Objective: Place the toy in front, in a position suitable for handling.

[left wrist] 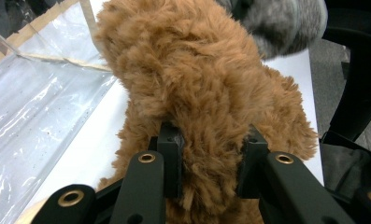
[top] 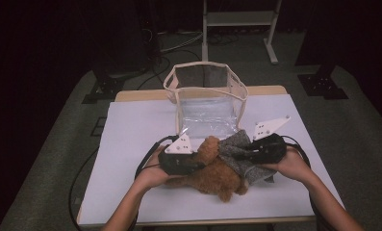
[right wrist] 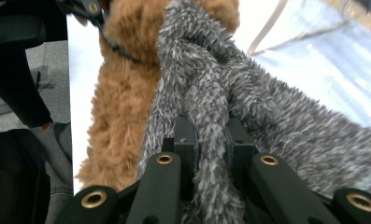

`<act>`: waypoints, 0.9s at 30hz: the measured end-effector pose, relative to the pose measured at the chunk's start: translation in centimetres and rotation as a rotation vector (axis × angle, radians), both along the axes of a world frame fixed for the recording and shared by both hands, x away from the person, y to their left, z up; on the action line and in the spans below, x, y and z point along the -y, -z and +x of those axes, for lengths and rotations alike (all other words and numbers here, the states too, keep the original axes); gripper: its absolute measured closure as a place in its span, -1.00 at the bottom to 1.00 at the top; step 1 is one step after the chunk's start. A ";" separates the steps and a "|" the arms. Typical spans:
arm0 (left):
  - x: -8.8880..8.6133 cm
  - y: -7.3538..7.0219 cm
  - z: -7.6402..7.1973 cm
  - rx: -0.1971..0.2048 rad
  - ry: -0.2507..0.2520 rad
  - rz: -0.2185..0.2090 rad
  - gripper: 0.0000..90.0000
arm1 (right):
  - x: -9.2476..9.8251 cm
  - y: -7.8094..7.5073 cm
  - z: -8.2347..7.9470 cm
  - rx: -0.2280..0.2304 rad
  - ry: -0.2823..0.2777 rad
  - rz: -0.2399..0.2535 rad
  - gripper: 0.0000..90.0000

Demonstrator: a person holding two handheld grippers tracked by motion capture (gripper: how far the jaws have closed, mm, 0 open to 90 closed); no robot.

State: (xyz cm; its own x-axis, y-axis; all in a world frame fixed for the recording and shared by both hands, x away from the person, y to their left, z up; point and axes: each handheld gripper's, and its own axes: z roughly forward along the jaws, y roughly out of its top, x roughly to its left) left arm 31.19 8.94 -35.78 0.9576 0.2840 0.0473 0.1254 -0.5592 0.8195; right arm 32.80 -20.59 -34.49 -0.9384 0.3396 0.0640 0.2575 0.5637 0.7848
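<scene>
A brown plush bear (top: 216,174) lies near the front of the white table (top: 131,144), with a fuzzy grey garment (top: 236,150) draped over its right side. My left gripper (top: 198,161) comes in from the left and is shut on the bear; in the left gripper view its pads (left wrist: 173,149) press into the brown fur (left wrist: 206,93). My right gripper (top: 244,155) reaches in from the right and is shut on the grey garment; a fold of grey fabric (right wrist: 211,135) is pinched between its jaws, beside the bear (right wrist: 122,107).
A clear plastic bag with beige trim (top: 205,98) stands open just behind the bear. Its clear wall (left wrist: 38,107) lies left of the toy in the left gripper view. A white metal frame (top: 239,24) stands on the floor beyond the table.
</scene>
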 end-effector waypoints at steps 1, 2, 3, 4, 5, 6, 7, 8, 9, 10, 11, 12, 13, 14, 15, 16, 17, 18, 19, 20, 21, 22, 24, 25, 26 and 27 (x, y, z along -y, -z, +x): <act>0.0 0.0 0.0 0.001 -0.002 0.002 0.54 | 0.2 0.4 0.1 -0.012 0.007 0.002 0.74; 0.0 0.0 0.1 -0.004 -0.006 0.003 0.53 | 0.4 0.7 0.3 -0.019 0.013 0.008 0.74; 0.1 0.0 0.2 -0.003 -0.007 0.006 0.53 | 0.7 1.0 0.4 -0.028 0.023 0.013 0.74; 0.2 0.0 0.2 -0.004 -0.008 0.013 0.53 | 1.0 1.1 0.5 -0.033 0.029 0.021 0.74; 0.3 -0.1 0.3 -0.004 -0.010 0.017 0.52 | 1.3 1.0 0.5 -0.030 0.036 0.031 0.74; 0.4 -0.1 0.4 -0.005 -0.013 0.023 0.52 | 1.4 0.7 0.4 -0.025 0.040 0.042 0.74; 0.6 -0.1 0.4 -0.004 -0.016 0.030 0.52 | 1.6 0.2 0.3 -0.013 0.041 0.053 0.74; 0.7 -0.2 0.5 -0.003 -0.017 0.042 0.52 | 1.7 -0.4 0.2 0.001 0.040 0.069 0.74; 0.9 -0.3 0.5 -0.001 -0.017 0.050 0.52 | 1.7 -1.2 0.0 0.018 0.039 0.088 0.74; 1.0 -0.3 0.5 -0.001 -0.019 0.054 0.52 | 1.6 -1.9 -0.1 0.032 0.036 0.102 0.74; 1.1 -0.4 0.6 0.003 -0.014 0.066 0.52 | 1.5 -2.4 -0.1 0.043 0.029 0.118 0.74; 1.2 -0.4 0.6 0.007 -0.009 0.076 0.52 | 1.3 -2.9 -0.2 0.047 0.020 0.133 0.74; 1.3 -0.4 0.5 0.005 -0.010 0.074 0.52 | 0.9 -3.1 -0.2 0.050 0.013 0.138 0.74; 1.3 -0.5 0.5 0.004 -0.010 0.077 0.51 | 0.6 -3.2 -0.2 0.051 0.009 0.132 0.74; 1.3 -0.5 0.5 0.004 -0.009 0.079 0.51 | 0.1 -2.9 -0.1 0.053 0.002 0.123 0.74; 1.2 -0.4 0.5 0.000 -0.006 0.083 0.51 | -0.2 -2.7 0.0 0.052 0.001 0.114 0.74; 1.2 -0.4 0.5 -0.002 -0.006 0.083 0.51 | -0.6 -1.9 0.2 0.035 -0.004 0.104 0.74; 1.1 -0.3 0.5 -0.006 -0.006 0.081 0.50 | -0.7 -1.5 0.4 0.021 -0.005 0.098 0.74; 1.0 -0.3 0.6 -0.008 -0.005 0.084 0.50 | -0.9 -0.9 0.5 0.003 0.000 0.087 0.74; 0.9 -0.2 0.6 -0.015 -0.005 0.083 0.48 | -1.0 -0.4 0.7 -0.007 -0.002 0.081 0.74; 0.9 -0.1 0.6 -0.019 -0.007 0.079 0.47 | -1.2 0.4 0.8 -0.027 -0.005 0.067 0.74; 0.8 -0.1 0.7 -0.023 -0.006 0.080 0.45 | -1.2 0.8 0.9 -0.037 -0.007 0.061 0.75; 0.7 0.1 0.8 -0.036 0.003 0.079 0.38 | -1.2 1.6 1.0 -0.057 -0.006 0.062 0.75; 0.7 0.1 0.8 -0.041 0.004 0.074 0.36 | -1.1 1.7 1.0 -0.065 -0.007 0.064 0.75; 0.6 0.1 0.8 -0.043 0.004 0.068 0.32 | -1.1 1.9 1.1 -0.072 -0.009 0.064 0.75; 0.5 0.1 0.8 -0.046 0.009 0.068 0.28 | -1.0 1.9 1.1 -0.071 -0.011 0.060 0.75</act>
